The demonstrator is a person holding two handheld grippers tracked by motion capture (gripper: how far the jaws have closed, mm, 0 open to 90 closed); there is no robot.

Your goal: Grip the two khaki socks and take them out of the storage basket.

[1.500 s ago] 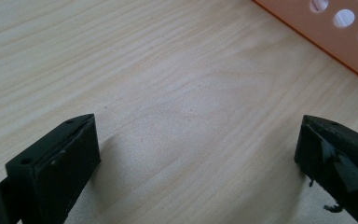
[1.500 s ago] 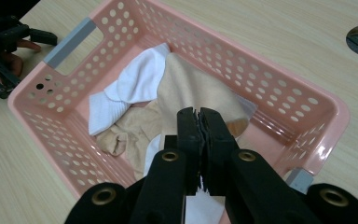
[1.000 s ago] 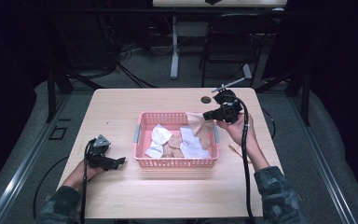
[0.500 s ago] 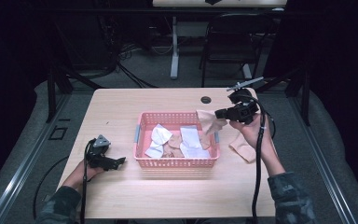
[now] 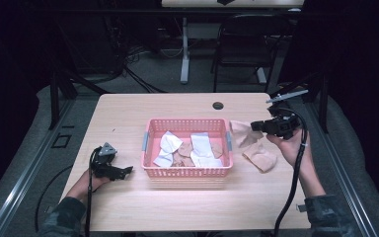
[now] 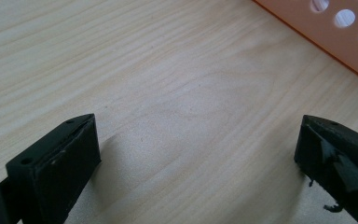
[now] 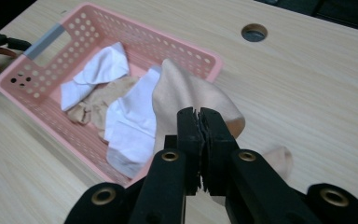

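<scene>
A pink basket (image 5: 187,121) stands mid-table, with white cloths (image 5: 201,145) and beige cloths (image 5: 185,148) inside. My right gripper (image 5: 256,126) is just right of the basket, shut on a beige cloth (image 5: 241,133) that hangs down to the table. In the right gripper view the closed jaws (image 7: 199,119) pinch that beige cloth (image 7: 186,91) beside the basket rim (image 7: 135,28). A second beige cloth (image 5: 260,157) lies on the table under the right hand. My left gripper (image 5: 126,170) rests left of the basket, open (image 6: 196,154) over bare wood.
A round cable hole (image 5: 218,105) sits near the table's far edge. Behind the table stand a black chair (image 5: 246,44) and a white table leg (image 5: 184,49). The basket wall (image 6: 317,28) shows at the top right of the left gripper view.
My right gripper has carried the beige cloth rightward, from above the basket's right end to the table beside it, and lowered a little. The left gripper has stayed put.
</scene>
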